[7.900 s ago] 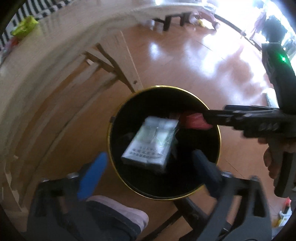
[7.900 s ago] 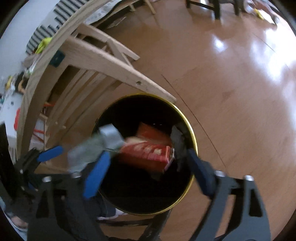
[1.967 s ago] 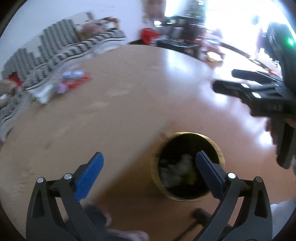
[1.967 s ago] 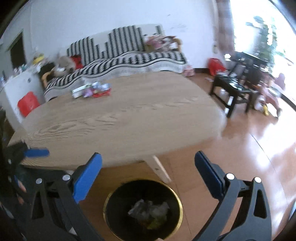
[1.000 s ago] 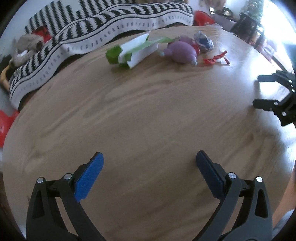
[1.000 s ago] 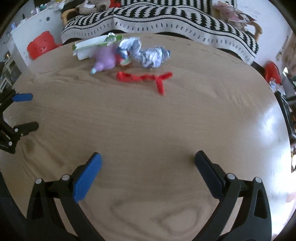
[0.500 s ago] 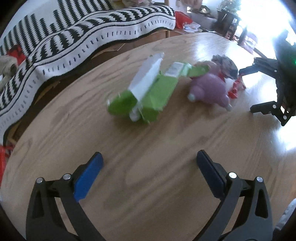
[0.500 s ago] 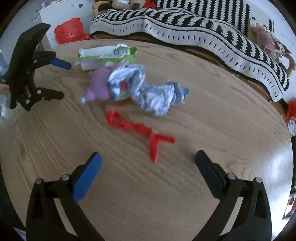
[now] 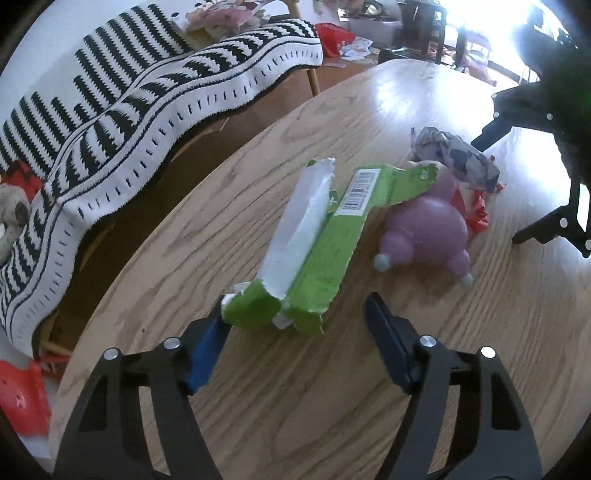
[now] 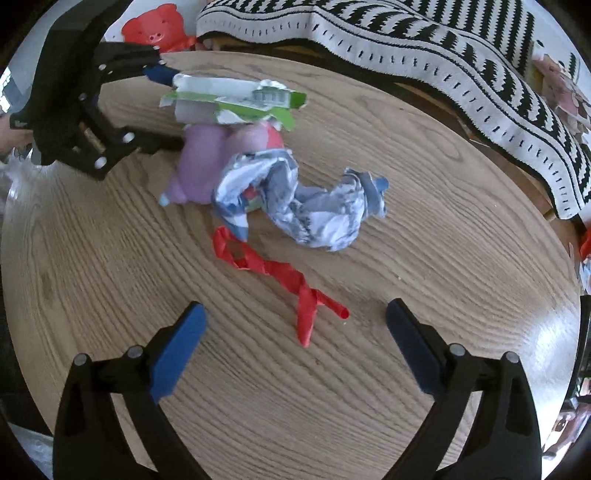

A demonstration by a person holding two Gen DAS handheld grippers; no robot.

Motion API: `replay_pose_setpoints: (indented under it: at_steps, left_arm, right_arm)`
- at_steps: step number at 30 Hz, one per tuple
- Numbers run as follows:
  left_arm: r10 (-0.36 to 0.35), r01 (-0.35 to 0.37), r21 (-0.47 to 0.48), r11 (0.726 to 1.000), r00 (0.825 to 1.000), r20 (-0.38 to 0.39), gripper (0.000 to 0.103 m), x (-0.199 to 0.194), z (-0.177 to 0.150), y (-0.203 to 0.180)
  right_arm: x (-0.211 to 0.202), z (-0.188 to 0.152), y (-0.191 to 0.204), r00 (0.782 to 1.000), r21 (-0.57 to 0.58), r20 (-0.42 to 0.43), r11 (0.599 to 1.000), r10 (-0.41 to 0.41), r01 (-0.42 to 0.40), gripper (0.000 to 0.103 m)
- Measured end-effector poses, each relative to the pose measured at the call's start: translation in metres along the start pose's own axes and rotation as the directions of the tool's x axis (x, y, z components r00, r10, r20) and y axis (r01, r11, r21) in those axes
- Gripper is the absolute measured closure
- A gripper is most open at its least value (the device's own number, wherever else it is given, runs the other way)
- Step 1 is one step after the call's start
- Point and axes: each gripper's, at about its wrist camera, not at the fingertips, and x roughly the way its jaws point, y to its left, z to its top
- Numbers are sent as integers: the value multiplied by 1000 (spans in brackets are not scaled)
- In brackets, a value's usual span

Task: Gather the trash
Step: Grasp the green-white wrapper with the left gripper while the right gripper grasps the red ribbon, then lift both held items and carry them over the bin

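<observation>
A torn green and white carton [image 9: 314, 243] lies on the wooden table [image 9: 332, 424]. My left gripper [image 9: 299, 332] is open, its jaws on either side of the carton's near end; it also shows in the right wrist view [image 10: 162, 107]. Behind the carton lie a purple squashed bottle [image 9: 428, 229], crumpled blue-white paper [image 10: 314, 206] and a twisted red strip [image 10: 280, 273]. My right gripper [image 10: 295, 332] is open and empty, just short of the red strip's near end.
A black-and-white striped blanket [image 9: 147, 96] covers a sofa behind the table. A red pig-shaped container [image 10: 155, 26] stands beyond the table's far edge. Bare tabletop [image 10: 258, 406] lies below both grippers.
Both grippers came up from the bin and moved over the table to the trash pile. In the last half second the left one closed in on the green carton, the right on the red strip.
</observation>
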Motion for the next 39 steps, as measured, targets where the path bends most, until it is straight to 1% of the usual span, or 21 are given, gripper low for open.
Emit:
replay_pose_setpoints:
  at_steps: [1, 3, 5, 6, 7, 8, 9, 12, 16, 20, 24, 30, 34, 39]
  left_arm:
    - [15, -15, 12, 1000, 1000, 0, 31, 0, 1, 0]
    - [23, -23, 29, 999, 1000, -4, 31, 0, 3, -1]
    - [12, -12, 32, 999, 1000, -9, 40, 0, 4, -1]
    - [10, -9, 25, 1000, 1000, -11, 57, -1, 4, -1]
    - [0, 0, 8, 1000, 1000, -15, 59, -2, 3, 0]
    - [-22, 22, -13, 1000, 1000, -18, 63, -3, 3, 2]
    - [-27, 26, -16, 1000, 1000, -14, 69, -4, 2, 2]
    - [-23, 23, -47, 999, 1000, -1, 72, -11, -3, 2]
    - [-19, 19, -107, 994, 1000, 0, 73, -22, -14, 6]
    - [25, -27, -125, 992, 999, -20, 73, -40, -29, 4]
    - [54, -59, -157, 986, 998, -35, 73, -56, -43, 2]
    - [85, -92, -186, 978, 995, -47, 73, -83, -63, -13]
    - [108, -118, -179, 977, 992, -62, 73, -95, -72, -26]
    - [124, -133, -201, 970, 991, -56, 73, -115, -83, -41]
  right_arm:
    - [0, 2, 1, 1000, -2, -7, 1000, 0, 0, 12]
    - [1, 4, 0, 1000, -4, -21, 1000, 0, 0, 14]
    - [1, 5, 1, 1000, -2, -26, 1000, -1, 1, 19]
    - [0, 6, 1, 1000, 0, -26, 1000, -2, 2, 28]
    - [-3, 6, 0, 1000, 6, -18, 1000, -3, 3, 48]
    - [-6, 5, 1, 1000, 17, -9, 1000, -3, 3, 65]
    - [-10, 4, -2, 1000, 38, 3, 999, 4, -4, 90]
    - [-12, -5, 0, 1000, 61, 11, 998, 22, -22, 90]
    - [-16, -19, 10, 1000, 107, 31, 994, 3, -6, 90]
    - [-21, -33, 19, 999, 140, 23, 990, -27, 24, 90]
    - [-30, -50, 30, 999, 163, 19, 986, -51, 47, 90]
    - [-51, -74, 39, 995, 211, 39, 974, -90, 80, 90]
    - [-55, -89, 44, 993, 240, 32, 965, -113, 102, 90]
    - [-67, -105, 51, 987, 288, 38, 948, -157, 139, 90]
